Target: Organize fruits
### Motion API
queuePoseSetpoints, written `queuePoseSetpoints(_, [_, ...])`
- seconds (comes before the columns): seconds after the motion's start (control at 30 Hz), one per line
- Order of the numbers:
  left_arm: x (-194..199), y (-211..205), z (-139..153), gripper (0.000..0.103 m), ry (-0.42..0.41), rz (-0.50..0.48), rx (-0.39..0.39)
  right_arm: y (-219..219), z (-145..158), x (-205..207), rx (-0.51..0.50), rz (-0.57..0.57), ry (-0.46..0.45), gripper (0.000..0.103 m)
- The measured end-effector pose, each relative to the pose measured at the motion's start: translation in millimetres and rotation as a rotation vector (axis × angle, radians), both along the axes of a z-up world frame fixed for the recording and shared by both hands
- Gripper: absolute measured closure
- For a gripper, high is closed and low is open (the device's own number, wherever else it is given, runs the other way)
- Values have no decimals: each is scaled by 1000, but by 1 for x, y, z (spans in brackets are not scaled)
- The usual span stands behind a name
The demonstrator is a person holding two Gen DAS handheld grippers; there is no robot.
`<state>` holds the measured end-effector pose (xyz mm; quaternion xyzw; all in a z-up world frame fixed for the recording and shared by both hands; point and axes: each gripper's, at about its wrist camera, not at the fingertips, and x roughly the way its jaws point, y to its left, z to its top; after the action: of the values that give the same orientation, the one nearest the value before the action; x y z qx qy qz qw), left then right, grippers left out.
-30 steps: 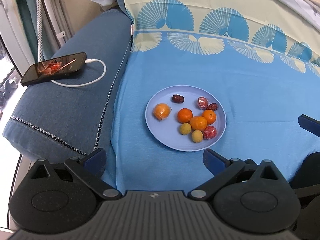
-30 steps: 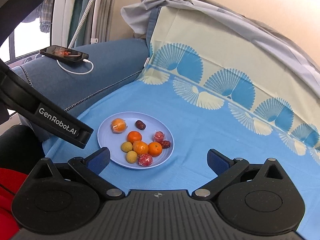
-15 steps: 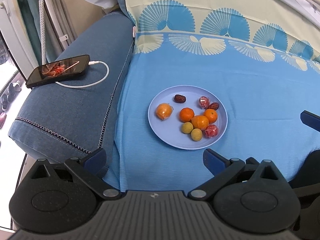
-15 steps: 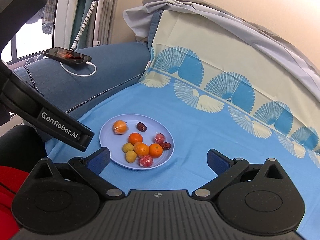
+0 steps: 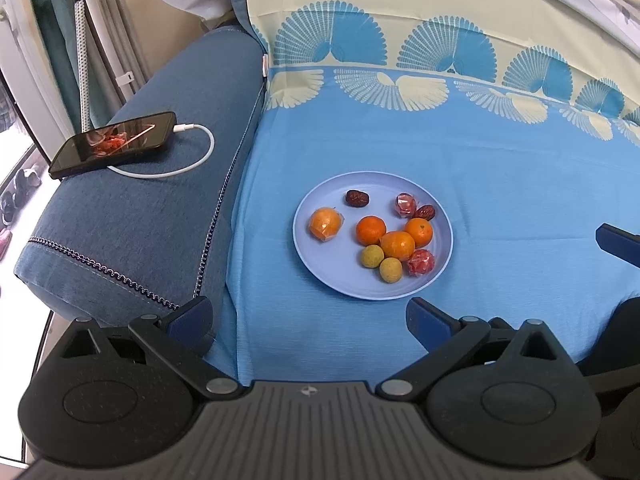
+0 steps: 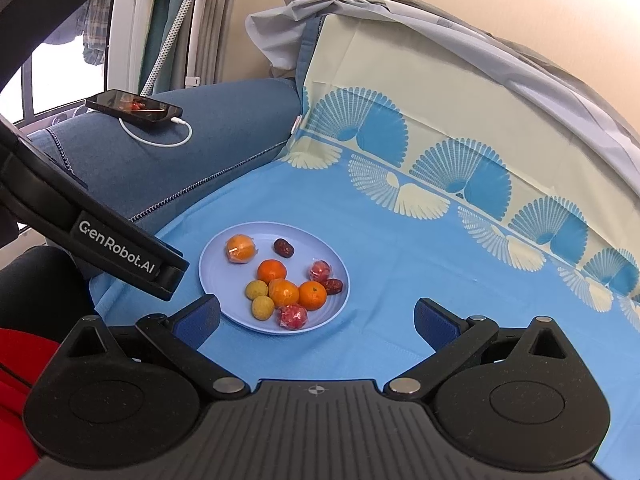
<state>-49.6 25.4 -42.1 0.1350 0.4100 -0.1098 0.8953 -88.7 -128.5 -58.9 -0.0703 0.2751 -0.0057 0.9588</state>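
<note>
While both pairs of tongs hang above the blue sheet (image 5: 520, 184), the fruits all sit on one pale blue plate (image 5: 320, 256), which lies flat on the sheet near the middle of the left wrist view and in the lower centre of the right wrist view (image 6: 216, 272).

The left tongs (image 5: 308, 320) are spread wide with nothing between the blue pads, and the plate shows just above the gap. The right tongs (image 6: 316, 318) are spread wide too and hold nothing; the plate's lower edge lies between the pads, closer to the left one.

On the plate, a wrapped orange (image 5: 325, 224) sits alone at the left side. A dark red date (image 5: 357, 199) lies near the top rim. Three bare oranges cluster right of centre (the middle one (image 5: 397, 245) touches its neighbours). Two small yellow-green fruits (image 5: 380, 263) sit side by side below them. A red wrapped fruit (image 5: 421, 262) rests at the lower right, and another red wrapped fruit (image 5: 405, 205) lies at the upper right, touching a second date (image 5: 425, 212).

On the denim sofa arm (image 5: 132, 216), in the upper left of the frame, a phone (image 5: 114, 144) lies with a white cable (image 5: 192, 160) plugged in.
</note>
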Motion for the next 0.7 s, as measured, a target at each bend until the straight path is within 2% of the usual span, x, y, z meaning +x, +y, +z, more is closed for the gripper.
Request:
queuePoseSetpoints(0.5, [4, -3, -7, 0, 19, -1, 18, -1, -5, 4, 3, -1, 14, 1])
queuePoseSetpoints(0.7, [3, -4, -6, 0, -10, 10, 36, -1, -5, 4, 9, -2, 11, 1])
